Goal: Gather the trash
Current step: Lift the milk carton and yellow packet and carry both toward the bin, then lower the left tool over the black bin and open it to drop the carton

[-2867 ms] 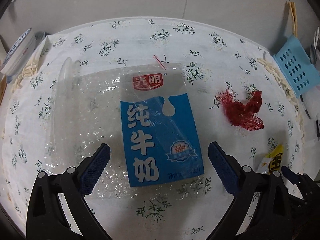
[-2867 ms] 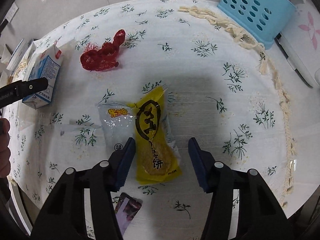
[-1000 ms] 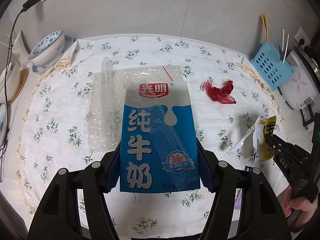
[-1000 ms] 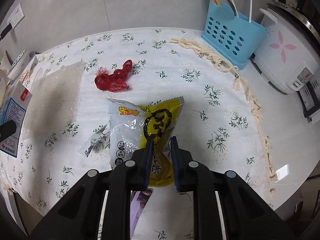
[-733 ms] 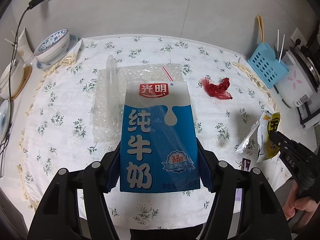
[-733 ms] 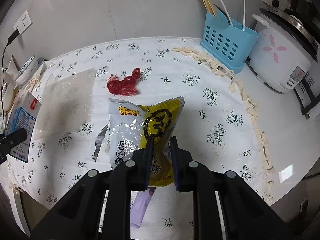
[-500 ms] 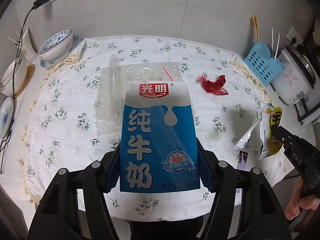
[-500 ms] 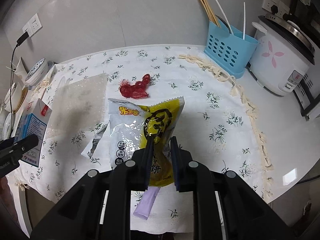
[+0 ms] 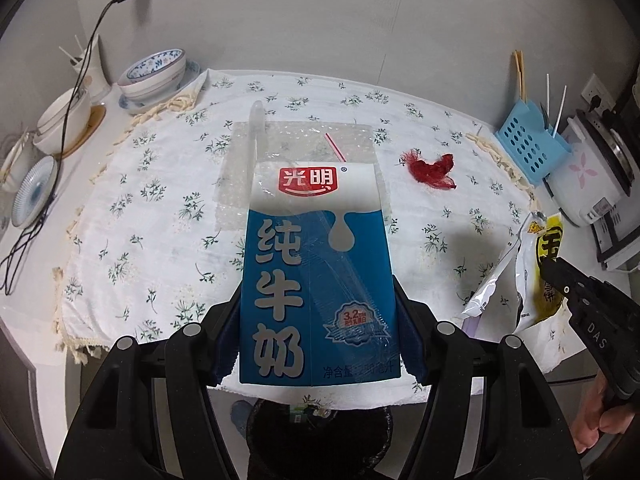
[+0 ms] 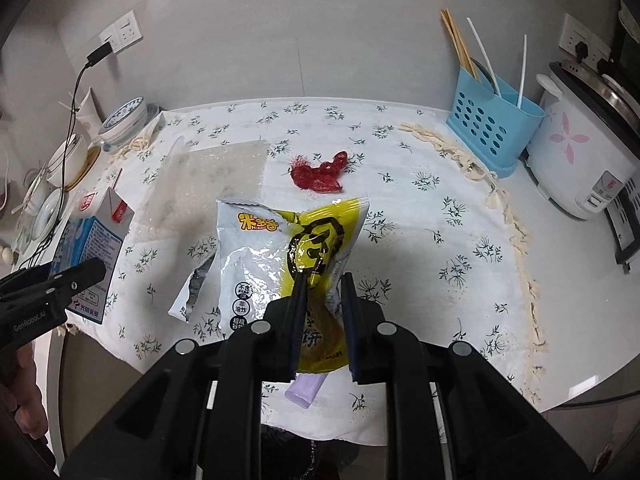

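My left gripper (image 9: 316,320) is shut on a blue and white milk carton (image 9: 316,272), held upright in the air above the table's near edge; the same carton (image 10: 90,248) shows at the left of the right wrist view. My right gripper (image 10: 323,280) is shut on a bundle of snack wrappers (image 10: 288,256), one yellow and one silver, lifted off the cloth; the wrappers (image 9: 528,268) hang at the right of the left wrist view. A black bin (image 9: 320,432) stands on the floor below the carton. A crumpled red net (image 10: 320,174) and a sheet of bubble wrap (image 10: 212,192) lie on the tablecloth.
A lilac wrapper (image 10: 306,390) lies near the table's front edge. Bowls and plates (image 9: 154,76) stand at the far left with a cable (image 9: 76,92) running down. A blue utensil holder (image 10: 492,132) and a white rice cooker (image 10: 588,156) stand at the right.
Both grippers have drawn back and upward from the table with their loads. The table's front edge and the black bin below it have come into view.
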A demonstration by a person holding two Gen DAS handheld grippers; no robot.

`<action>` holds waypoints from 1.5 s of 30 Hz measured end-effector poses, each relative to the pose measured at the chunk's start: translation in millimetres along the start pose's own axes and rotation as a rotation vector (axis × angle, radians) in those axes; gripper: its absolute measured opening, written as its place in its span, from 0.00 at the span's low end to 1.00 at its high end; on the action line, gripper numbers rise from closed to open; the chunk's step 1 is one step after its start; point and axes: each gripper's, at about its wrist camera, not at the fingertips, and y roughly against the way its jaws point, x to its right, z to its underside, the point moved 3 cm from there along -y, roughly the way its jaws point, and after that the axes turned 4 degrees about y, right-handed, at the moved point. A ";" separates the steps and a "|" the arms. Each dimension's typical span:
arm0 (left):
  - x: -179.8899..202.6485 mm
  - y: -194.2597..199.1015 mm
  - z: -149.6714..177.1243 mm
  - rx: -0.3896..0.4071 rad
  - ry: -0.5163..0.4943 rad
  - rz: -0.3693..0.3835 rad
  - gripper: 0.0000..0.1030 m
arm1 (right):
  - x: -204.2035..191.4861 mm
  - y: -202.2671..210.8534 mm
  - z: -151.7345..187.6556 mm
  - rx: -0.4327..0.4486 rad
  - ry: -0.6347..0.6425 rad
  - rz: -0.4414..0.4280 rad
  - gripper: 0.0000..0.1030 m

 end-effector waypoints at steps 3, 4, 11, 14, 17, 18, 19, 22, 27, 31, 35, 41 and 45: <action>-5.8 8.5 12.4 -0.001 0.022 0.000 0.61 | -2.6 8.2 5.0 0.005 0.017 -0.011 0.16; -7.7 10.9 16.4 -0.004 0.025 0.003 0.61 | -3.8 12.4 7.3 0.011 0.018 -0.014 0.16; -20.5 26.1 42.5 0.008 0.008 0.012 0.61 | -15.9 35.4 27.5 0.043 -0.003 -0.034 0.16; -25.1 31.0 54.7 0.010 -0.002 0.021 0.61 | -23.9 39.1 38.7 0.040 0.005 -0.037 0.16; -28.2 30.7 68.1 -0.008 -0.013 0.031 0.61 | -31.4 39.9 51.9 0.028 -0.003 -0.046 0.16; -29.5 30.0 72.5 -0.012 -0.017 0.030 0.61 | -33.7 40.3 55.9 0.026 -0.003 -0.047 0.16; -30.3 29.5 76.5 -0.017 -0.021 0.031 0.61 | -36.0 40.2 60.0 0.023 -0.005 -0.048 0.16; -32.4 27.9 87.1 -0.026 -0.030 0.032 0.61 | -42.0 40.3 70.1 0.013 -0.007 -0.047 0.16; -36.9 24.8 103.4 -0.042 -0.023 0.036 0.61 | -48.4 39.6 82.8 -0.001 -0.008 -0.048 0.16; -37.4 24.8 115.8 -0.053 -0.026 0.042 0.61 | -52.4 40.9 93.4 -0.011 -0.007 -0.055 0.16; -38.5 25.7 126.1 -0.062 -0.028 0.046 0.61 | -56.3 43.7 102.2 -0.014 0.000 -0.059 0.16; -40.7 24.7 138.2 -0.074 -0.032 0.059 0.61 | -60.2 44.1 114.8 -0.024 0.011 -0.065 0.16; -42.9 21.3 147.1 -0.086 -0.035 0.059 0.61 | -60.2 43.6 122.8 -0.034 0.012 -0.066 0.16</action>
